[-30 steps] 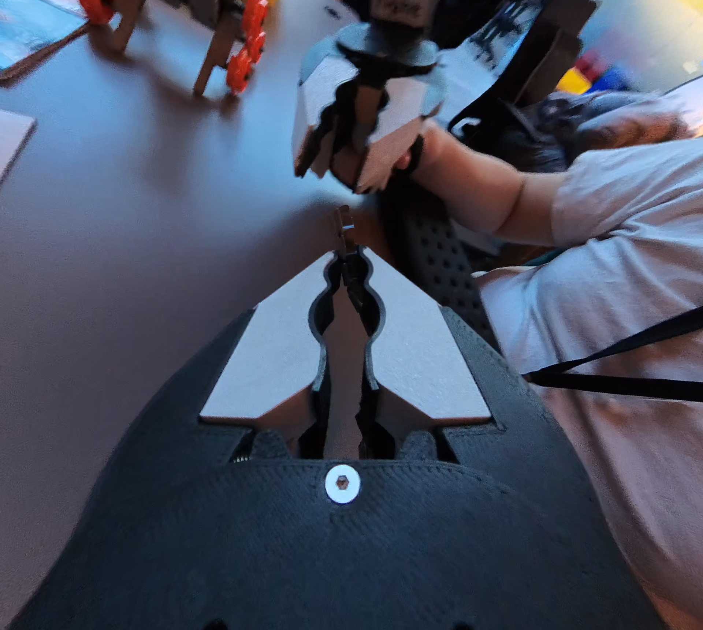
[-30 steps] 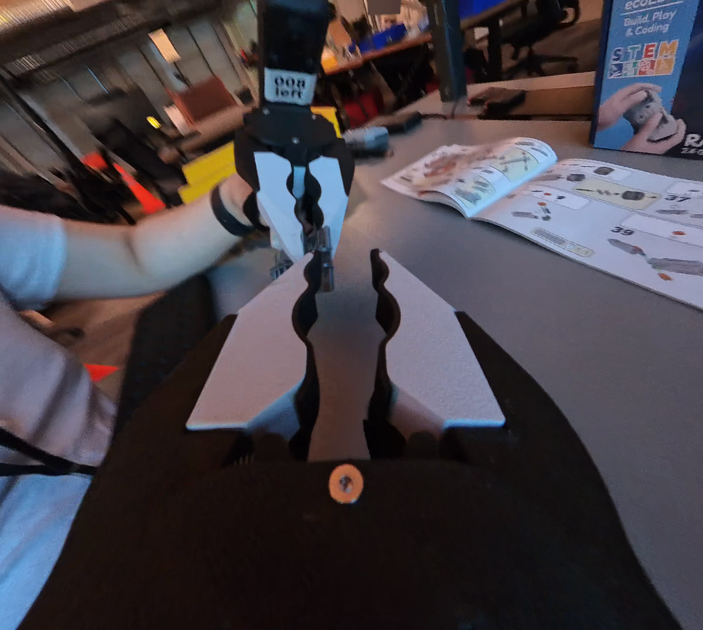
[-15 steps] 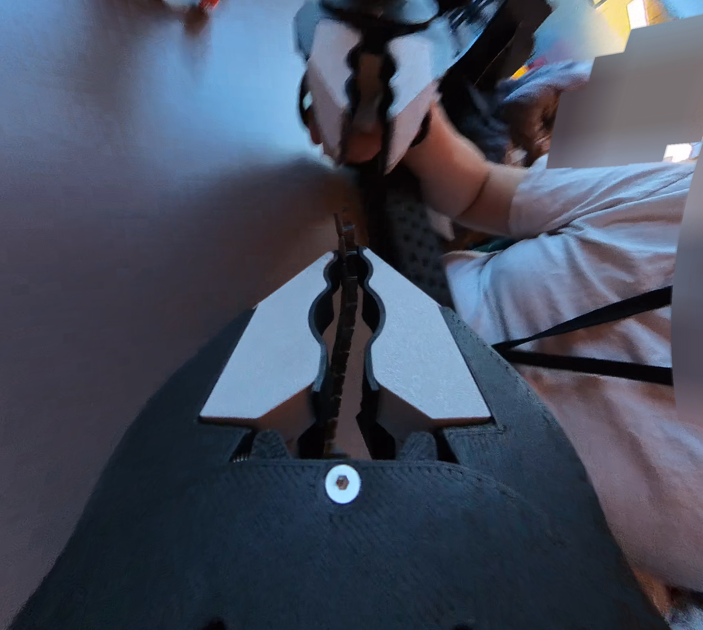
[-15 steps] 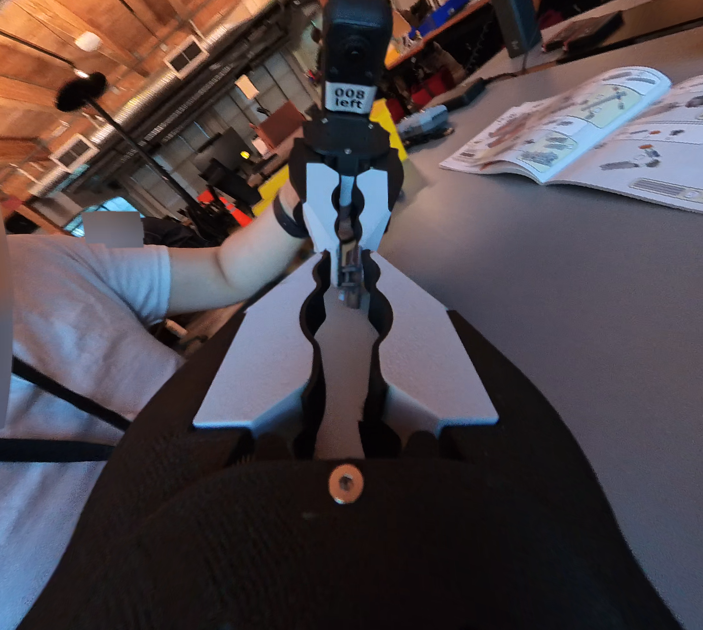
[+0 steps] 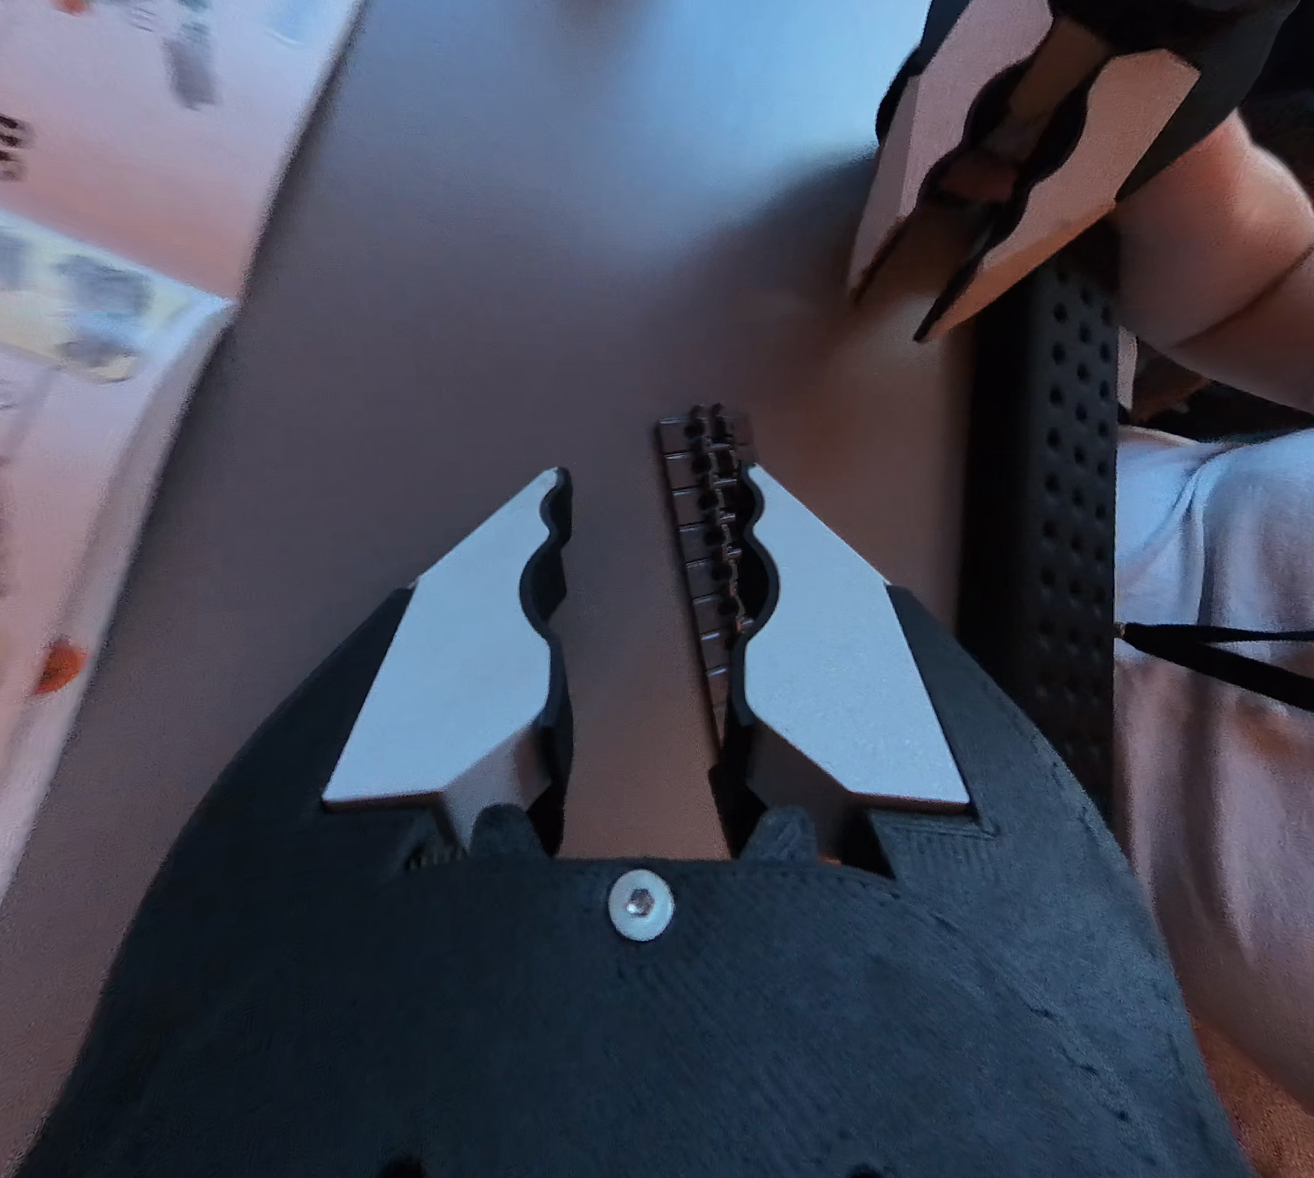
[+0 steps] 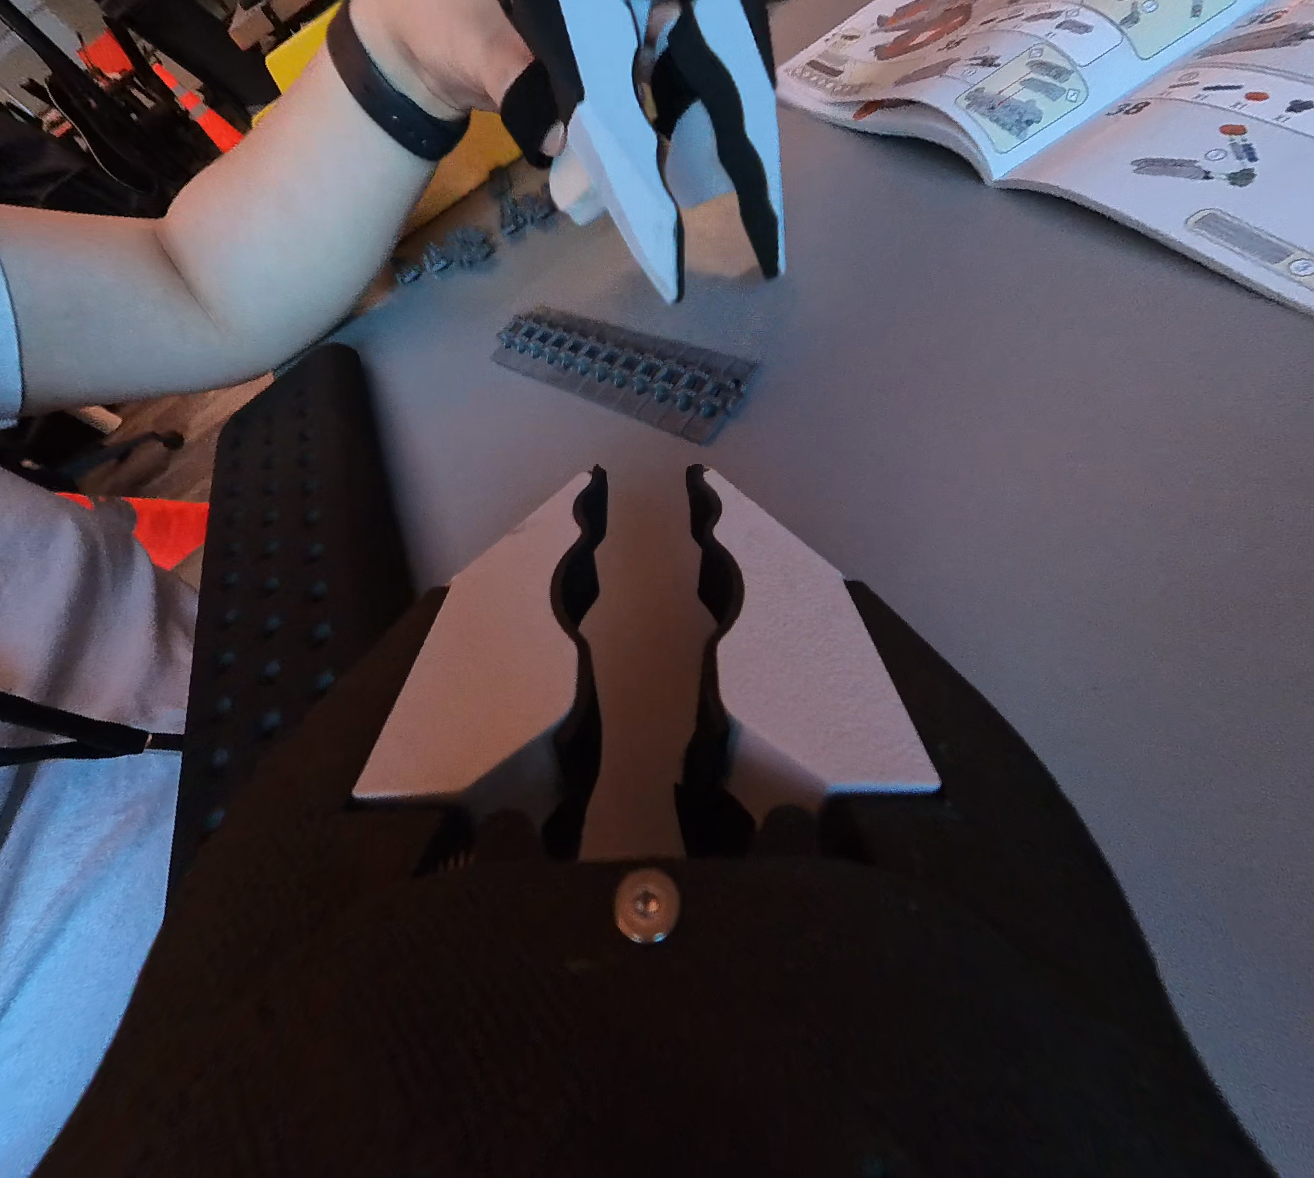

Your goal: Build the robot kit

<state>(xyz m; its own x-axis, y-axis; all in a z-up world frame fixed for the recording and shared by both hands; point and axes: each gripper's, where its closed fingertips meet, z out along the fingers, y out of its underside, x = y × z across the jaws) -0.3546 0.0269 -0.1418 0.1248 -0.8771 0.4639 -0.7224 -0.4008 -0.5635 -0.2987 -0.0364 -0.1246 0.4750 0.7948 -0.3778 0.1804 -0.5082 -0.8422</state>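
1. Worktop: flat grey matte surface, fills most of both views.
2. Dark grey linked track strip lies flat on it, studs up, near the front edge.
3. Open instruction booklet lies flat, far right in the right wrist view.
4. Small grey loose parts sit in a cluster beyond the strip, near the worktop edge.

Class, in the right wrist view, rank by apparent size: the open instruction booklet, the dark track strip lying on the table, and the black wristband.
1. open instruction booklet
2. dark track strip
3. black wristband

This is apparent size only; their distances from the camera differ.
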